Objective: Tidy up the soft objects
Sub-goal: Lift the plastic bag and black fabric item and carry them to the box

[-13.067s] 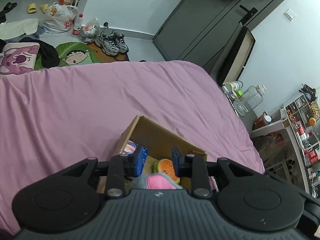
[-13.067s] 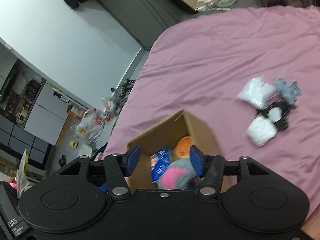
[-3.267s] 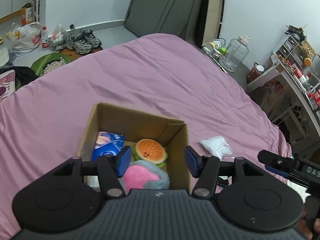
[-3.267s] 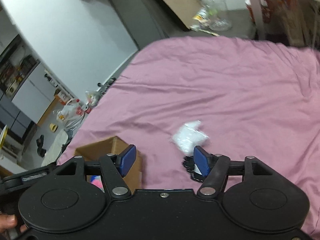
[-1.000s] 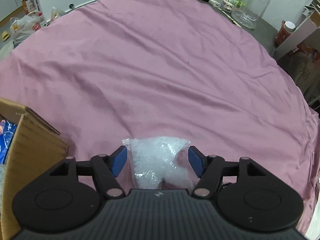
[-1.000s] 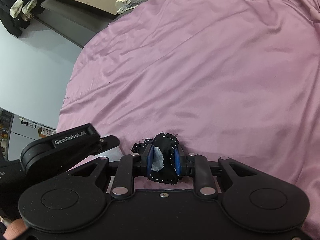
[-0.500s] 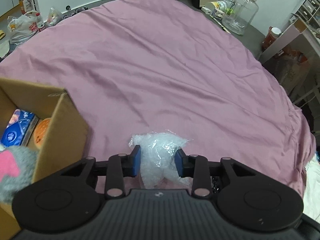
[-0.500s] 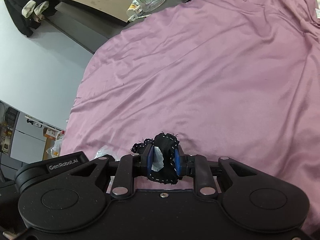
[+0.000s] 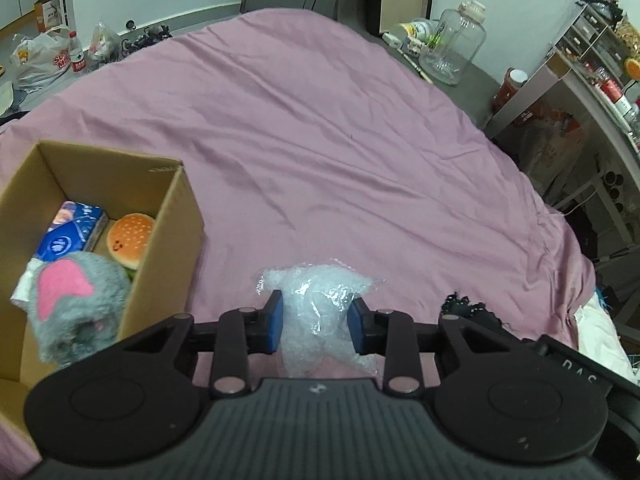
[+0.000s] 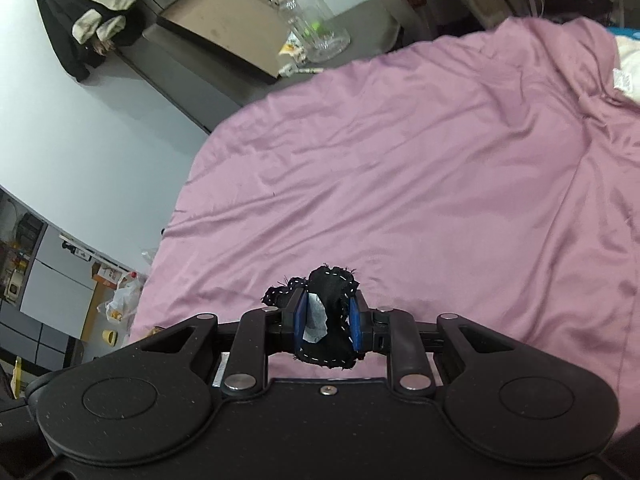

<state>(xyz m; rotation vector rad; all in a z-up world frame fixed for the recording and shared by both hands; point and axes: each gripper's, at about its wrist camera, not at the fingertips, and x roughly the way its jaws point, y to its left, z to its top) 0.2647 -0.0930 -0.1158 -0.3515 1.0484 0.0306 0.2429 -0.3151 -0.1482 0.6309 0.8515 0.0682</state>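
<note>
One pink bedsheet [image 9: 360, 128] covers the bed and fills most of both wrist views, creased but otherwise bare across its far half. On it at the near left of the left wrist view stands an open cardboard box [image 9: 176, 216], upright. Inside the box lie a grey plush toy with a pink patch [image 9: 76, 304] nearest the camera, a burger-shaped plush [image 9: 130, 238] beyond it against the right wall, and a blue printed packet [image 9: 72, 234] to the left of the burger.

Left gripper [image 9: 316, 322]: its blue pads press on both sides of a crumpled clear bubble-wrap bundle [image 9: 320, 300], which bulges out beyond them. The bundle sits to the right of the box and apart from it; whether it touches the sheet cannot be told.

Right gripper [image 10: 328, 322]: clamped tight on a black fabric piece with white stitching [image 10: 332, 284], a white tag showing between the pads. In the left wrist view the same black fabric [image 9: 466, 306] appears near right, beside the bubble-wrap bundle.

A clear glass jar [image 9: 456, 50] stands on the floor beyond the bed's far right edge.
</note>
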